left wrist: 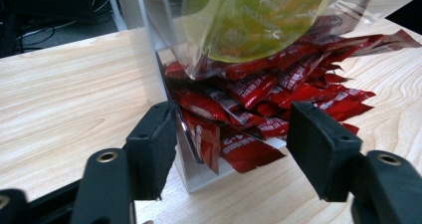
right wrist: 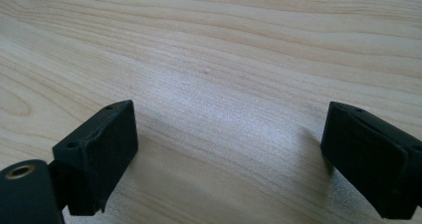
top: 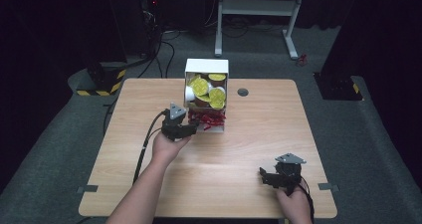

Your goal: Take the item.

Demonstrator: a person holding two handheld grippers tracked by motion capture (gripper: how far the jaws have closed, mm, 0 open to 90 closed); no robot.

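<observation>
On the wooden table [top: 239, 149] stands one white organiser box [top: 206, 66], at the far middle of the tabletop, with its open front facing the person. Its upper compartment holds round capsules with yellow-green lids [top: 217, 98]; about five lids can be made out in the high view, though more may lie behind them. The lower compartment holds a heap of red sachets [top: 206, 118], too many and too overlapped to count, and several of them spill out over the front edge onto the wood. The left gripper [top: 185, 130] is held just in front of that heap, at the near left corner of the box. In the left gripper view its two jaws stand apart, one on each side of the box's clear corner wall [left wrist: 171, 109] and the nearest sachets [left wrist: 244, 154], with neither pad pressing on anything, so it is open and holds nothing. The right gripper [top: 266, 176] rests well apart from the box at the near right of the table, its two jaws also spread wide over bare wood in the right gripper view, empty. One small dark round cap [top: 243, 92] sits in the tabletop just right of the box.
</observation>
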